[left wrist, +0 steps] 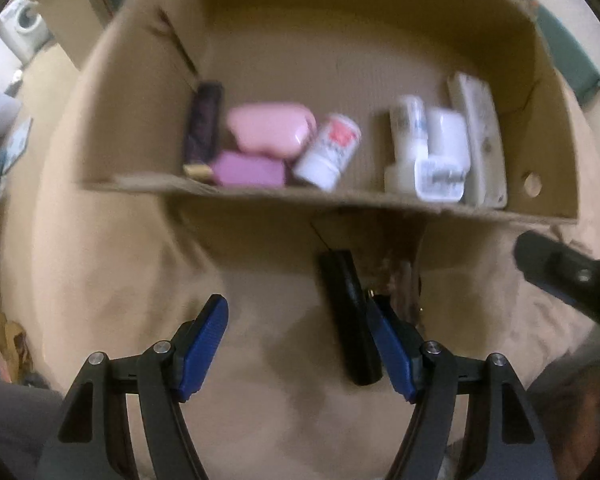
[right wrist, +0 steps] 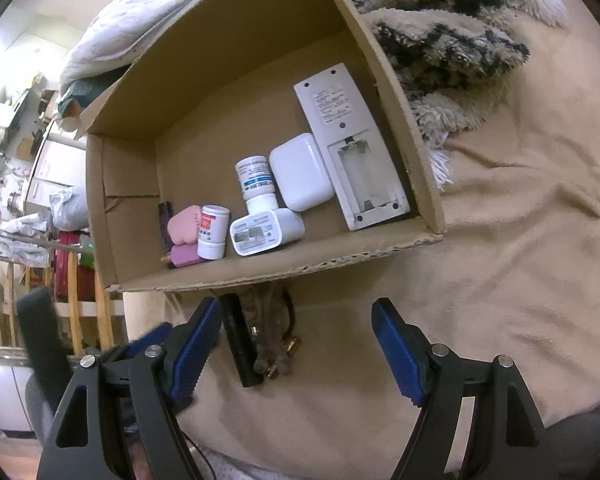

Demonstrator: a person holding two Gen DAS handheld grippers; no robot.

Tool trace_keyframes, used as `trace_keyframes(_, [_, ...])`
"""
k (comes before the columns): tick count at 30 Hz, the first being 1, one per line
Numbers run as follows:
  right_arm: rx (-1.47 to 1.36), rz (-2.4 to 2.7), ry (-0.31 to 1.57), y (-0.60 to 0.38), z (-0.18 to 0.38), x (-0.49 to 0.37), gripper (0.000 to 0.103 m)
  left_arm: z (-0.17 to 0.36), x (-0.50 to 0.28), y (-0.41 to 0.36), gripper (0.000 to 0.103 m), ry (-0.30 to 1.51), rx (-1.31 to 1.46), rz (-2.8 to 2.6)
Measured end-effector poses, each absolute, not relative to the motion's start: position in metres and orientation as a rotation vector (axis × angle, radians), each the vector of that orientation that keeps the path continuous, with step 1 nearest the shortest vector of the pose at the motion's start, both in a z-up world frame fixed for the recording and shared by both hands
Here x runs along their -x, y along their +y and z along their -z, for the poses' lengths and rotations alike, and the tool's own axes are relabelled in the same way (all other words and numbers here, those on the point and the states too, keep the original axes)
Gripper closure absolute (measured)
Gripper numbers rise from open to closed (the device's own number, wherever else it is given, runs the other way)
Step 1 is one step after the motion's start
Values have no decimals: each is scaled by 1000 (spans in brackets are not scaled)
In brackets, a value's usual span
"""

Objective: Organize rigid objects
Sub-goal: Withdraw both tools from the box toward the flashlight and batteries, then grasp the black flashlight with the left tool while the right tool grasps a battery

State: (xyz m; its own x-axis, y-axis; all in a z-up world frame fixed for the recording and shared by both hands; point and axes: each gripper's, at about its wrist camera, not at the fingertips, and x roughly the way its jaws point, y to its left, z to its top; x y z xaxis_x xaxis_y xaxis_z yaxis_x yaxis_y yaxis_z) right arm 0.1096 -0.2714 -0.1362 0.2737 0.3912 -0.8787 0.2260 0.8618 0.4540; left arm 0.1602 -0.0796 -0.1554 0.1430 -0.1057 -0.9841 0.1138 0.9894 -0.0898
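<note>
Beige blanket point(left wrist: 140, 260) under everything. Left wrist view: left gripper point(left wrist: 298, 338) spread, nothing pinched; black tube point(left wrist: 350, 320) lay against its right pad, cardboard box point(left wrist: 148, 128) of toiletries just ahead. Right wrist view: right gripper point(right wrist: 296, 340) spread, empty; black tube point(right wrist: 240, 344) just inside its left finger, white remote point(right wrist: 352, 152) ahead in the box point(right wrist: 260, 272), shaggy throw point(right wrist: 440, 32) beyond.

Brown cardboard box point(right wrist: 236, 276), pink case point(right wrist: 184, 220), white remote point(right wrist: 340, 136), beige blanket point(right wrist: 500, 240).
</note>
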Motion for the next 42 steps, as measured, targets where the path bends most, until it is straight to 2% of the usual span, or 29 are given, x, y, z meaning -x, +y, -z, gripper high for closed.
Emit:
trace_keyframes(6, [-561,-119,1336,-269,144,-111,21,178,-162,-91,35,1453,-26,136])
trace_keyframes(7, [-559,-123,1343,-268,146,-111,21,177,-162,-90,45,1446,-19,126])
trace_keyframes(8, [-555,-129,1352,-266,147,-112,21,177,-162,-90,60,1452,-29,122])
trace_keyframes(11, [-535,-151,1376,-258,152,-114,21,175,-162,-89,86,1460,-64,117])
trace_keyframes(14, [-471,-188,1412,-246,156,-114,21,173,-163,-75,86,1472,-44,90])
trace_keyframes(17, [-380,-240,1446,-229,159,-110,29,165,-162,-55,86,1457,-46,9])
trace_keyframes(24, [108,-359,1479,-171,165,-95,29,166,-170,-24,86,1492,18,-75])
trace_keyframes(27, [143,-372,1488,-166,171,-97,29,172,-182,-25,86,1492,15,-85])
trace_keyframes(29, [187,-375,1488,-163,176,-98,34,176,-171,-30,86,1489,16,-86])
trace_keyframes(30, [194,-382,1494,-161,179,-99,41,177,-170,-30,86,1489,15,-87])
trace_keyframes(35, [237,-406,1479,-150,185,-100,45,175,-165,-27,86,1486,18,-91])
trace_keyframes(38, [249,-411,1448,-148,181,-105,58,173,-161,-27,86,1484,19,-90])
trace_keyframes(42, [256,-421,1435,-149,177,-101,59,173,-162,-27,86,1484,23,-89])
